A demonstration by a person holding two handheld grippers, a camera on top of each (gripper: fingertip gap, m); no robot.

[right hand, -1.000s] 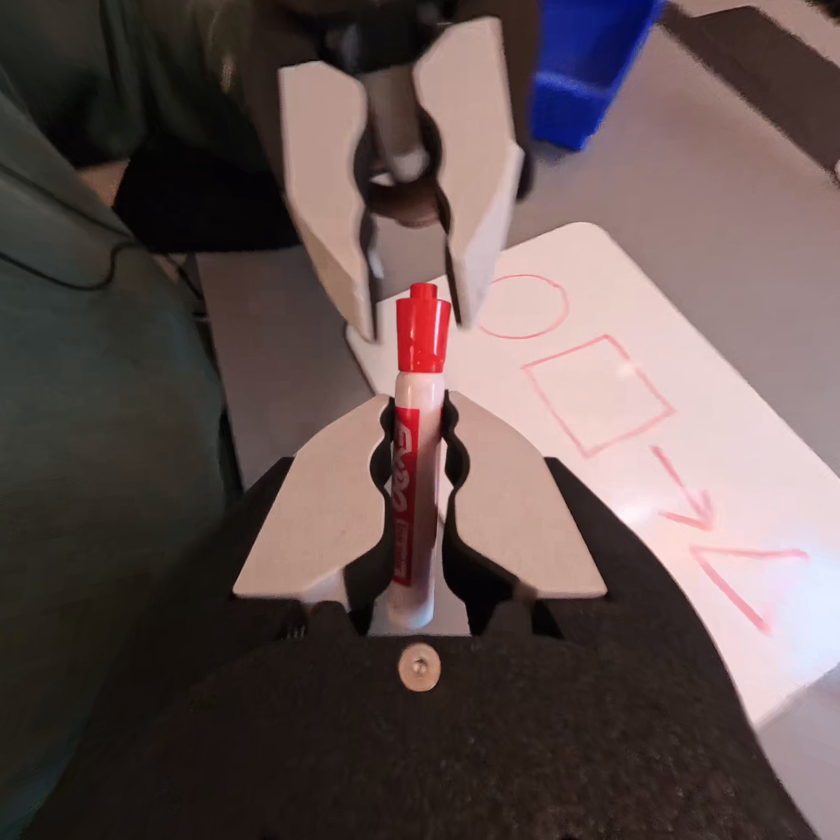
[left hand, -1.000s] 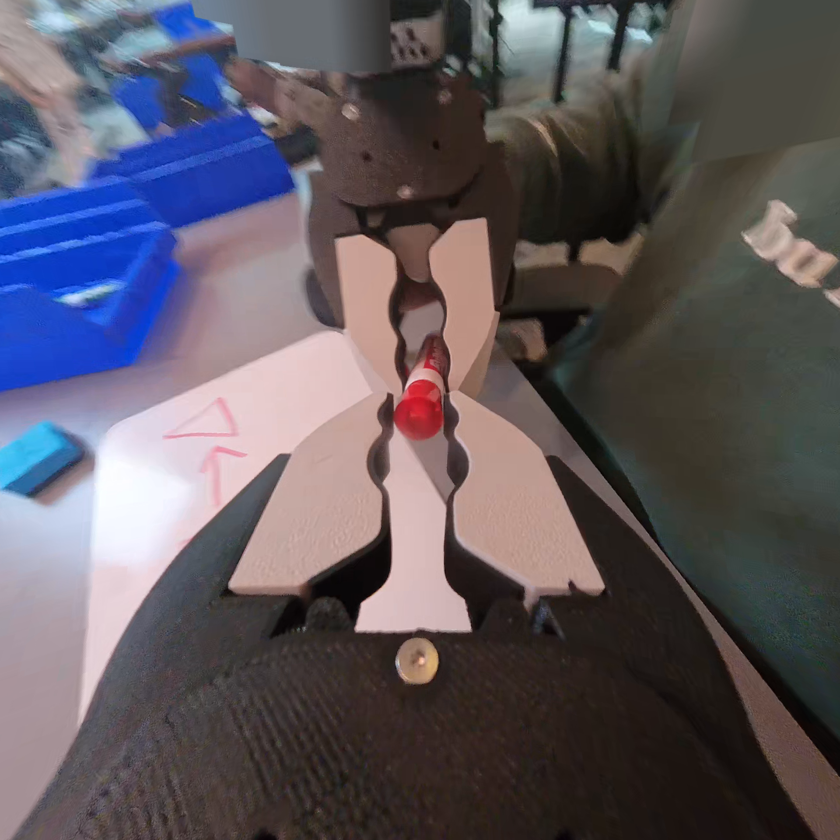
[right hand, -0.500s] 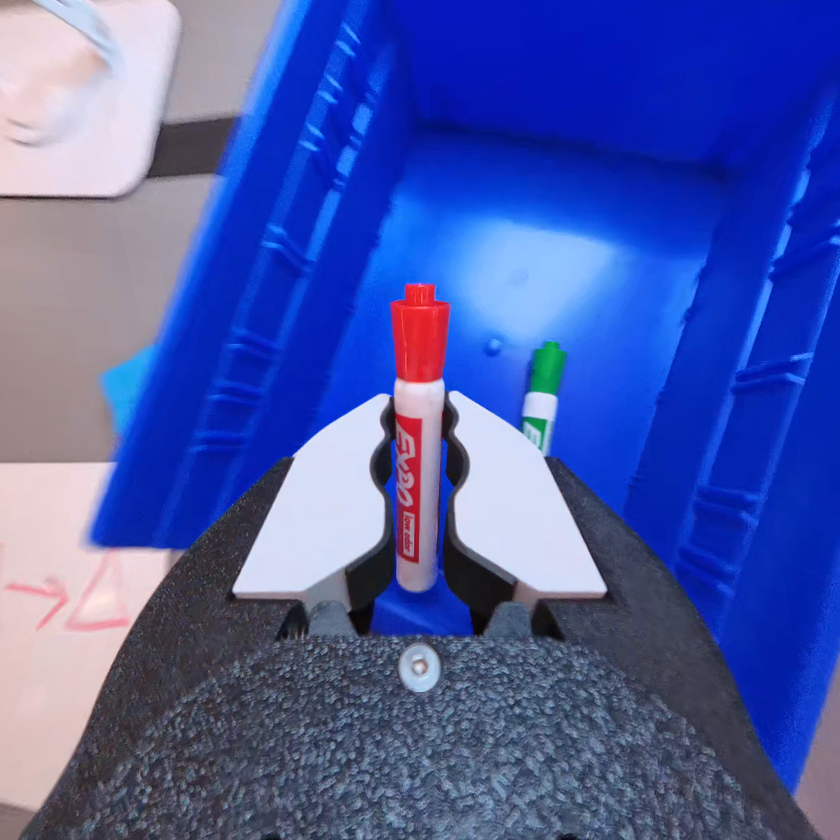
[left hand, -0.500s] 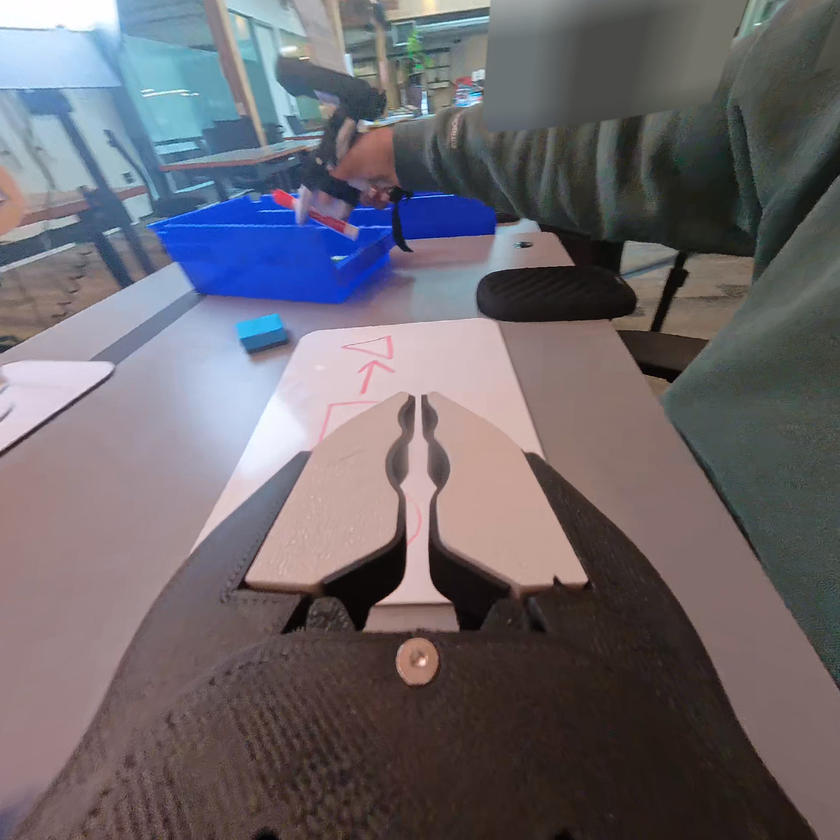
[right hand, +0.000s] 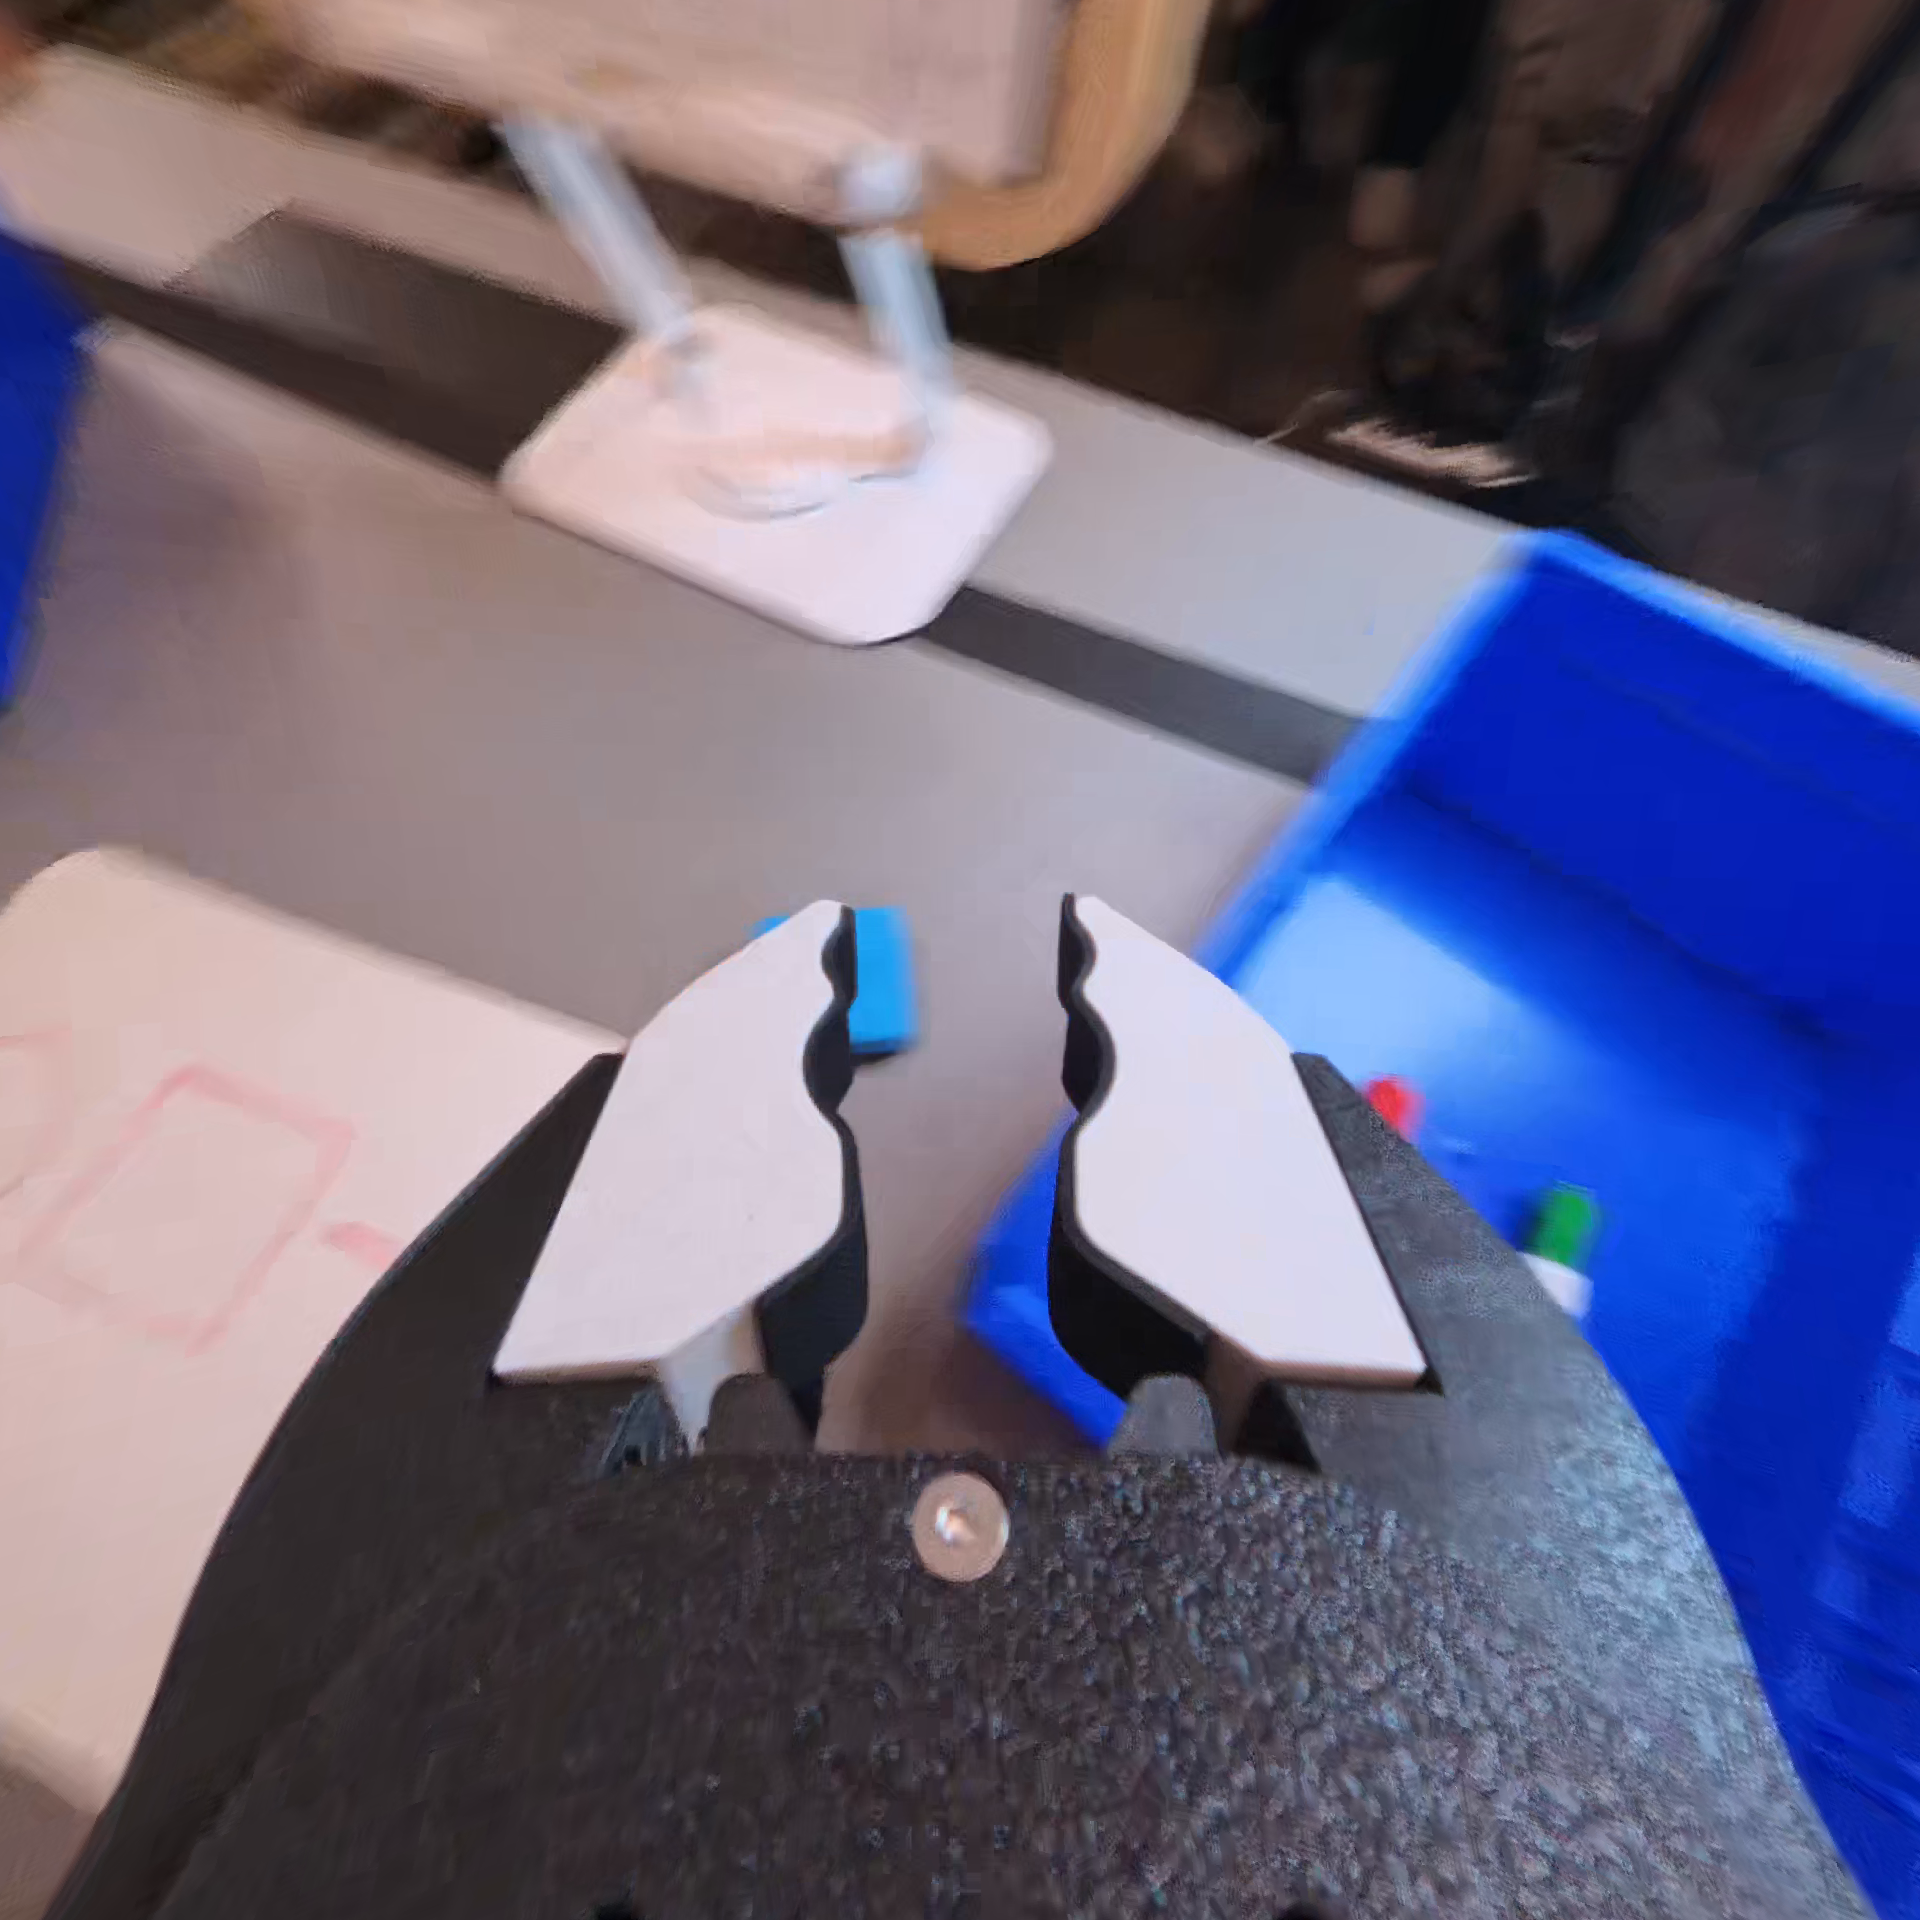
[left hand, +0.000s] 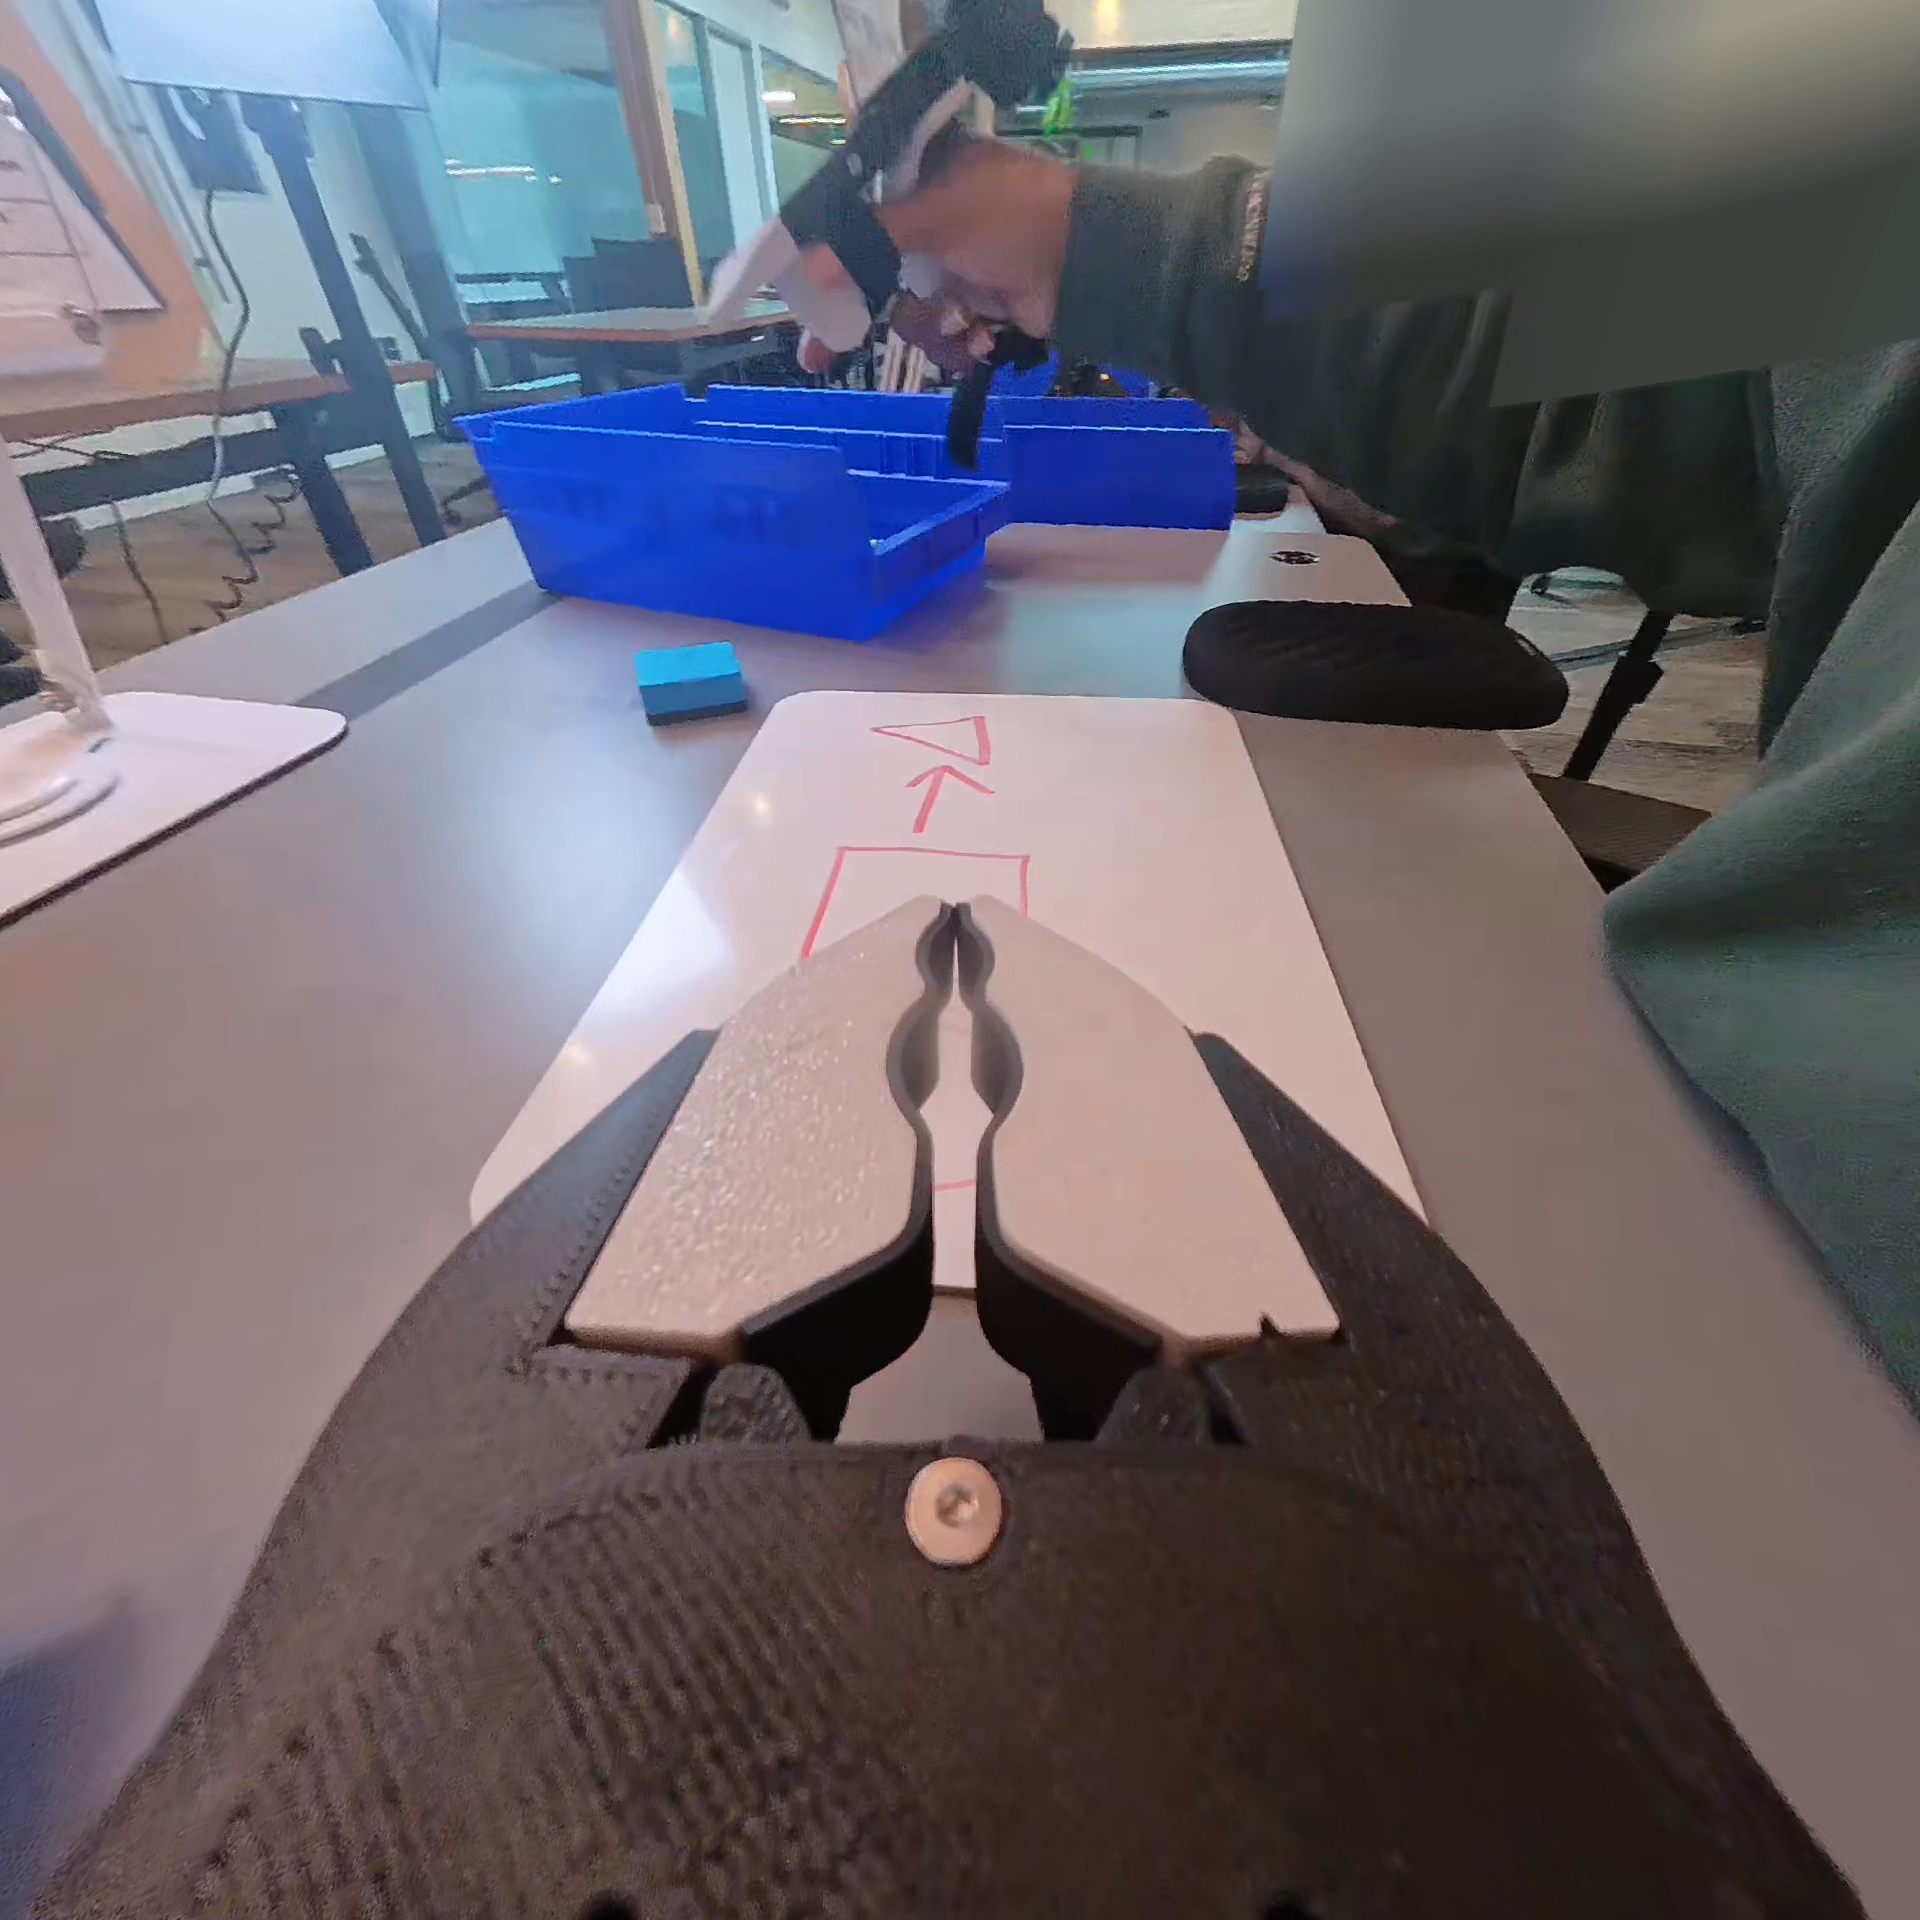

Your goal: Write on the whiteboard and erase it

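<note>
- So the right tool (right hand: 956,920) was empty, jaws apart, lined up on the eraser (right hand: 883,987), probably to grab it.
- Left tool (left hand: 954,914) sat closed and empty over the whiteboard (left hand: 1143,831).

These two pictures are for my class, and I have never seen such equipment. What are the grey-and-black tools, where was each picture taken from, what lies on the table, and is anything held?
A person holds a hand-held gripper in each hand, each with a camera looking along its fingers. The left gripper is shut and empty above the whiteboard, which bears red shapes. The right gripper is open and empty, pointing towards the blue eraser on the table. Beside it, the blue bin holds a red marker and a green marker.
</note>
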